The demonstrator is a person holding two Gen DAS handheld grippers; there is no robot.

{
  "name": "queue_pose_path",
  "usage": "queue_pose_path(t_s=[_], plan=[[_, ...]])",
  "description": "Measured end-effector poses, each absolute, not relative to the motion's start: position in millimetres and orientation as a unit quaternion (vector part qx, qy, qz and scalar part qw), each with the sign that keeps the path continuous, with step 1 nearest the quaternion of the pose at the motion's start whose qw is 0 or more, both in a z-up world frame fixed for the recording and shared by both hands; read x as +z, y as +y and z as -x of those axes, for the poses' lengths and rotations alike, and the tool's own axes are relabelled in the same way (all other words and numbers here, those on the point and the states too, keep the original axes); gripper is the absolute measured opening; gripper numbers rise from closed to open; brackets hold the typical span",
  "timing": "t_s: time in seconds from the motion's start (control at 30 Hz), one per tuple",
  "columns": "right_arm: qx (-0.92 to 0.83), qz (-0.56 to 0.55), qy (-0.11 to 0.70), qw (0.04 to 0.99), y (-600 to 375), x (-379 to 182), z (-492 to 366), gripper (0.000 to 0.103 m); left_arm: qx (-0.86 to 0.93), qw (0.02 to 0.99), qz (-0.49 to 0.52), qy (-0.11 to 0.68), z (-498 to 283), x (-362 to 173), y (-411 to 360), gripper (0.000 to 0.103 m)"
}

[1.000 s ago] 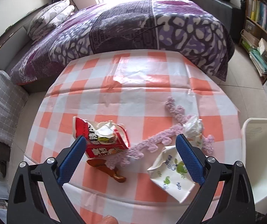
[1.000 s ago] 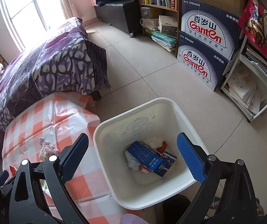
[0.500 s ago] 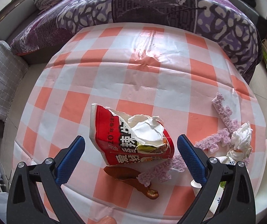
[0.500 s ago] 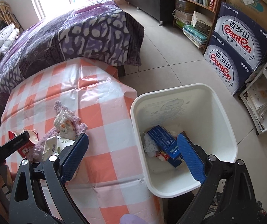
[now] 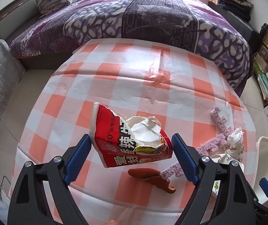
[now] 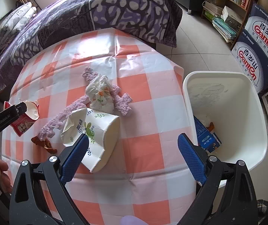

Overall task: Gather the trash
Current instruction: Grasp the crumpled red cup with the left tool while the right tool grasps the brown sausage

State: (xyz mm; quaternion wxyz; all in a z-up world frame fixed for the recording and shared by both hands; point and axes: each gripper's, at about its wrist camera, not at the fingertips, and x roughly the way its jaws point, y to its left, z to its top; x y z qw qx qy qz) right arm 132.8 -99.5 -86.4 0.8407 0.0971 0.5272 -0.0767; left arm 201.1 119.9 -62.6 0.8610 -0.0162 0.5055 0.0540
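A torn red snack bag (image 5: 122, 146) lies on the checked tablecloth (image 5: 134, 86). My left gripper (image 5: 129, 138) points down over it, its jaws closing with the bag between them; the pads sit at the bag's edges without squeezing it. My right gripper (image 6: 132, 138) hangs open above the table's near side, with nothing between its jaws. Its left finger overlaps a crushed paper cup (image 6: 96, 129). Beyond the cup lie a crumpled tissue (image 6: 101, 93) and a purple fuzzy strip (image 6: 122, 101). A brown peel (image 5: 150, 178) rests just below the bag.
A white bin (image 6: 216, 73) stands on the floor right of the table, with a blue carton (image 6: 207, 138) inside. A bed with a purple cover (image 5: 152, 18) lies behind the table. Water boxes (image 6: 261, 43) and bookshelves line the right. A person's hand (image 6: 1, 168) shows at far left.
My left gripper slid left across the table until the red bag sat between its jaws, which have narrowed. My right gripper swung from above the bin to above the table.
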Motion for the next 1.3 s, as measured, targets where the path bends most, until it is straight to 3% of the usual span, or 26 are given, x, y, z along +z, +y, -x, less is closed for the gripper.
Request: queue_pose_path(t_s=[0.43, 0.63, 0.93, 1.03, 1.1, 1.3], plan=[[0.072, 0.066, 0.486, 0.869, -3.8, -85.1, -129.6, 0.092, 0.054, 0.874, 0.085, 0.475, -167.8, -23.0, 178.1, 0.085], [0.134, 0.113, 0.474, 0.863, 41.5, -98.2, -127.6, 0.084, 0.060, 0.870, 0.111, 0.477, -156.7, -21.9, 203.0, 0.085], [0.154, 0.089, 0.523, 0.834, 61.9, -129.8, -141.9, 0.054, 0.072, 0.866, 0.130, 0.477, -150.8, -22.7, 229.9, 0.085], [0.154, 0.084, 0.522, 0.835, 62.8, -132.1, -143.5, 0.035, 0.072, 0.866, 0.132, 0.477, -150.9, -22.8, 233.0, 0.085], [0.167, 0.071, 0.529, 0.829, 62.3, -130.5, -144.7, 0.016, 0.073, 0.866, 0.132, 0.477, -150.9, -23.0, 233.8, 0.085], [0.182, 0.035, 0.520, 0.833, 56.3, -118.5, -143.5, 0.012, 0.080, 0.866, 0.134, 0.475, -151.1, -24.2, 236.2, 0.085]])
